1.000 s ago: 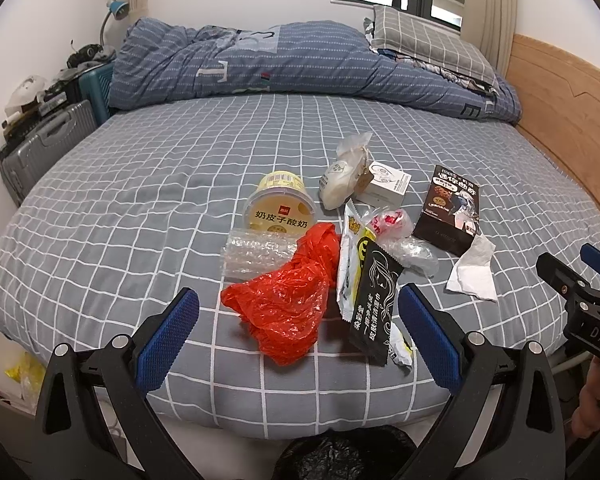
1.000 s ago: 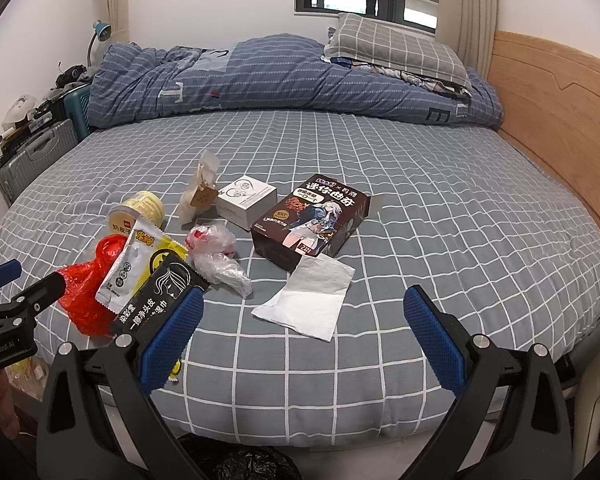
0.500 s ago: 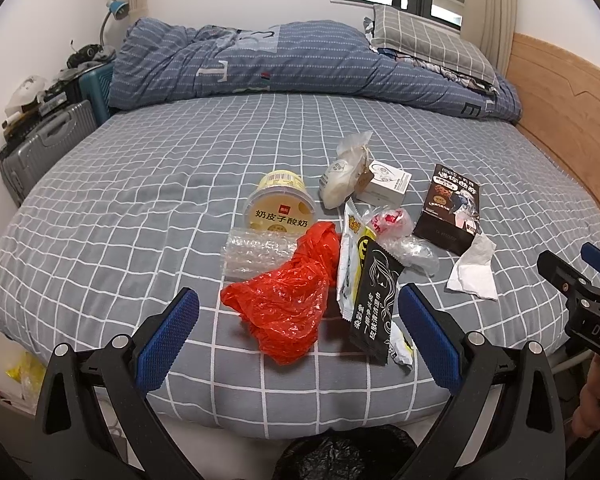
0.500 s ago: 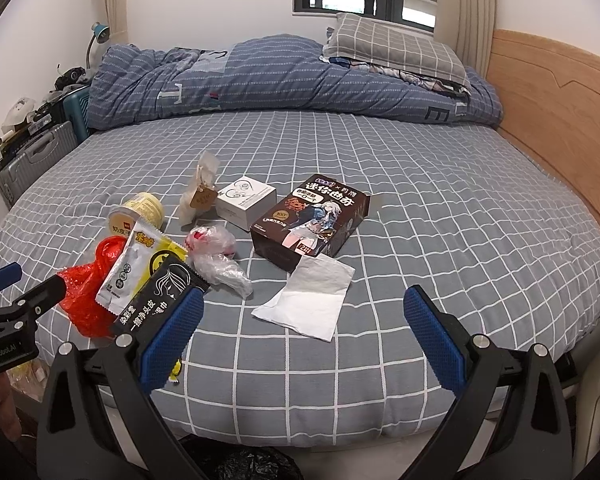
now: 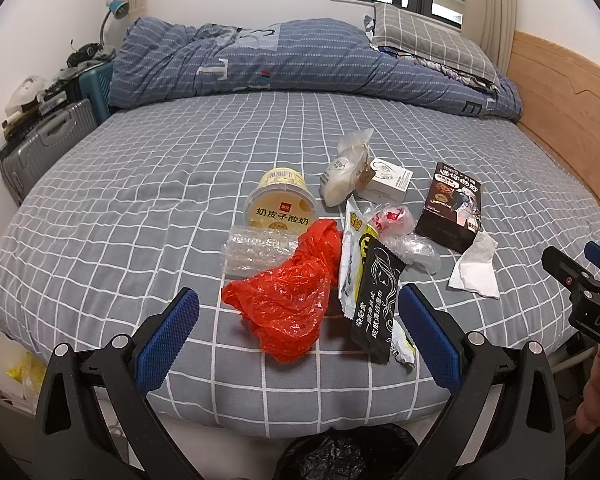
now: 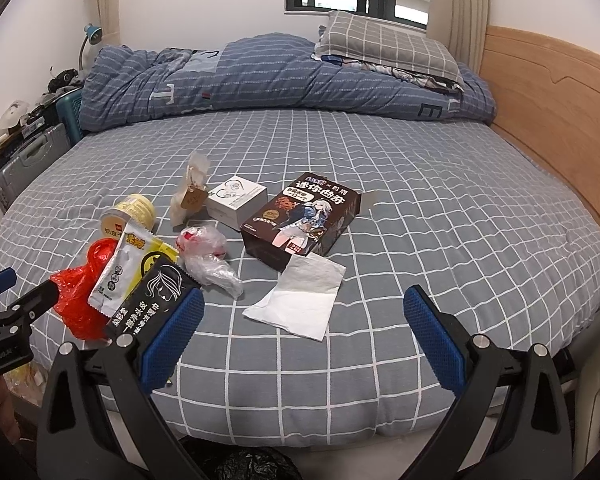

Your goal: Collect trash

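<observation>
On my left wrist view, the left gripper (image 5: pixel 298 334) hangs over the near edge of the bed (image 5: pixel 100 208), jaws spread wide and holding nothing. Between its blue pads I see the red plastic bag (image 5: pixel 286 300), crumpled, touching a piece of bubble wrap (image 5: pixel 256 252) and a black sachet (image 5: pixel 376 300) that overlaps a yellow-and-white packet (image 5: pixel 354 248). Behind them lies a yellow yogurt cup (image 5: pixel 282 206) on its side. A black bin bag (image 5: pixel 348 456) sits below the bed edge. The right gripper (image 5: pixel 580 280) shows at the right margin.

On my right wrist view, the right gripper (image 6: pixel 300 334) also has its jaws spread and empty, above the bed edge. A white tissue (image 6: pixel 300 300) lies flat just ahead, its far corner touching a dark cookie box (image 6: pixel 304 220). Left of the box sit a small white box (image 6: pixel 238 200) and a crumpled clear wrapper (image 6: pixel 208 256).
</observation>
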Available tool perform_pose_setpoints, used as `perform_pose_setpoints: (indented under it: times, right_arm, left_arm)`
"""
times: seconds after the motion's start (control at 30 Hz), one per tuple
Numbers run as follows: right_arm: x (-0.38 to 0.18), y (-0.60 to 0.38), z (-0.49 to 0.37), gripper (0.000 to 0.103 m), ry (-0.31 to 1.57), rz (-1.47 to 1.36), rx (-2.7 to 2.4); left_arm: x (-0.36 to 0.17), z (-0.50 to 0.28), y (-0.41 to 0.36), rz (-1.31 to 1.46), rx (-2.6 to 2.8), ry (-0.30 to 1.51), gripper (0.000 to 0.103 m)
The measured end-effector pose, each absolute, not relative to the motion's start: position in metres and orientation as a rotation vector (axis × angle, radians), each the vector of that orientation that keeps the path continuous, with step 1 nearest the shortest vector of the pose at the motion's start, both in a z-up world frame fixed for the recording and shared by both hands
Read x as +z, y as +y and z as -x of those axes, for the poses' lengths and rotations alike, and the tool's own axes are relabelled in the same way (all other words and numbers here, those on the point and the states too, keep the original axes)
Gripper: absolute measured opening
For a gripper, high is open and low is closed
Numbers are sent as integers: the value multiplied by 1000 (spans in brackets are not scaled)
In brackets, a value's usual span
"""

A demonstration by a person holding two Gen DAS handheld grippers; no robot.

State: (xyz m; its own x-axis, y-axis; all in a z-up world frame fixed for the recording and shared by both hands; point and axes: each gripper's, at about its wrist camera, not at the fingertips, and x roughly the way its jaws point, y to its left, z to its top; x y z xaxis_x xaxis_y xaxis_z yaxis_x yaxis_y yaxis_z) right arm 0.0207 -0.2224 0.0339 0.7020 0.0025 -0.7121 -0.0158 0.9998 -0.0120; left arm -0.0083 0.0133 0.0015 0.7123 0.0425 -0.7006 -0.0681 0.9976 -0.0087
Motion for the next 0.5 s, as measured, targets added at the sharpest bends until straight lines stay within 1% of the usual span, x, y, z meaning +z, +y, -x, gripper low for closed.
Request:
perform_pose_setpoints:
  times: [0.27, 0.5]
  right_arm:
    - [23, -225, -37, 96, 814, 41, -9]
    - [-8, -230, -67, 95, 887, 46, -23]
  left_arm:
    - [-12, -1, 28, 44, 93, 808, 97]
    - [-37, -17, 46, 46, 119, 868, 97]
